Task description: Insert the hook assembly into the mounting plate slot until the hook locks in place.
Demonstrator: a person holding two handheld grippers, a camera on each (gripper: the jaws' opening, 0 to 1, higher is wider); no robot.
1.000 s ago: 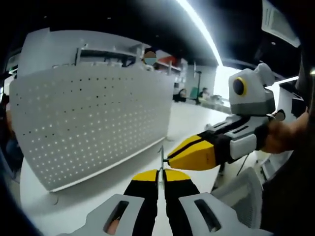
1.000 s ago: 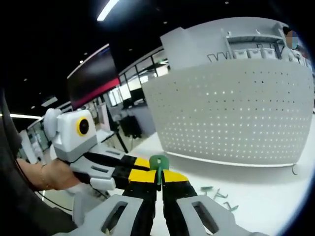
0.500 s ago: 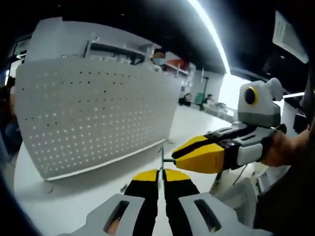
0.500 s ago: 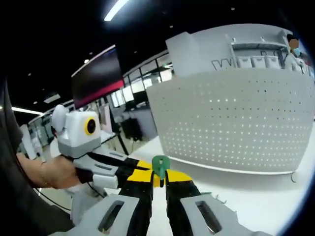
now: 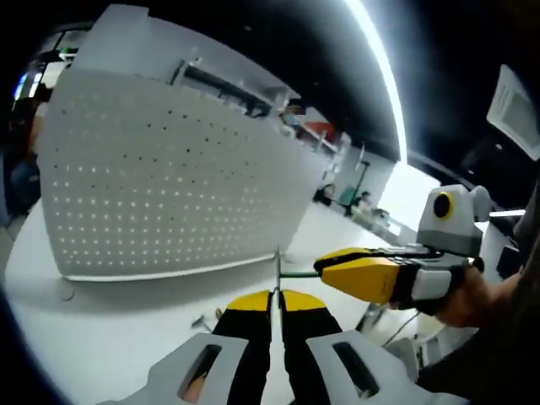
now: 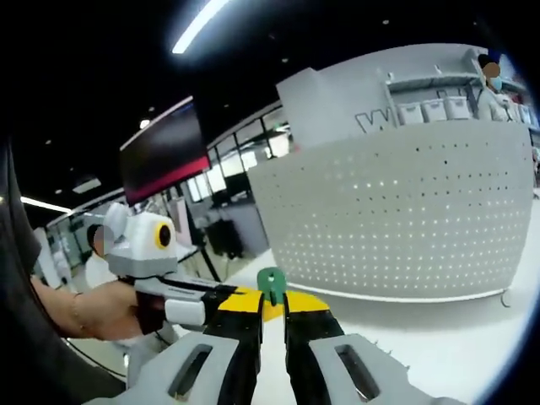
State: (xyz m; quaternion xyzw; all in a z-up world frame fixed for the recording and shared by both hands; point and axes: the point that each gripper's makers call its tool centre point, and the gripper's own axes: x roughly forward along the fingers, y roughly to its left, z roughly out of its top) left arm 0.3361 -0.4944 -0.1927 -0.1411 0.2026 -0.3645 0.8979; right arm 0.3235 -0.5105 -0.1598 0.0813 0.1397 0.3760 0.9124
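The hook (image 5: 277, 268) is a thin metal wire piece, standing up between the tips of your left gripper (image 5: 276, 297), whose jaws are closed on its lower end. From it a short rod runs sideways to your right gripper (image 5: 359, 275), which comes in from the right. In the right gripper view that gripper's (image 6: 272, 300) jaws are clamped on a small green tab (image 6: 271, 283), with the left gripper (image 6: 221, 302) meeting it from the left. So both grippers hold the one assembly in the air, above the white table (image 5: 110, 337) and near the front of the pegboard (image 5: 160, 194).

Expect it to be very light and stiff, but thin enough to bend if you lever it between two grips. Bare wire is slick in flat pads and will likely twist or pivot when the tip meets the board. The green tab looks like plastic and gives a broader, surer hold; carry the load there and use the wire grip only to steer. Keep both grips close to the joint so the rod does not flex.

The pegboard (image 6: 405, 211) stands upright on the table with rows of small holes. A few loose small parts (image 5: 207, 319) lie on the table near your left gripper; I cannot tell what they are.
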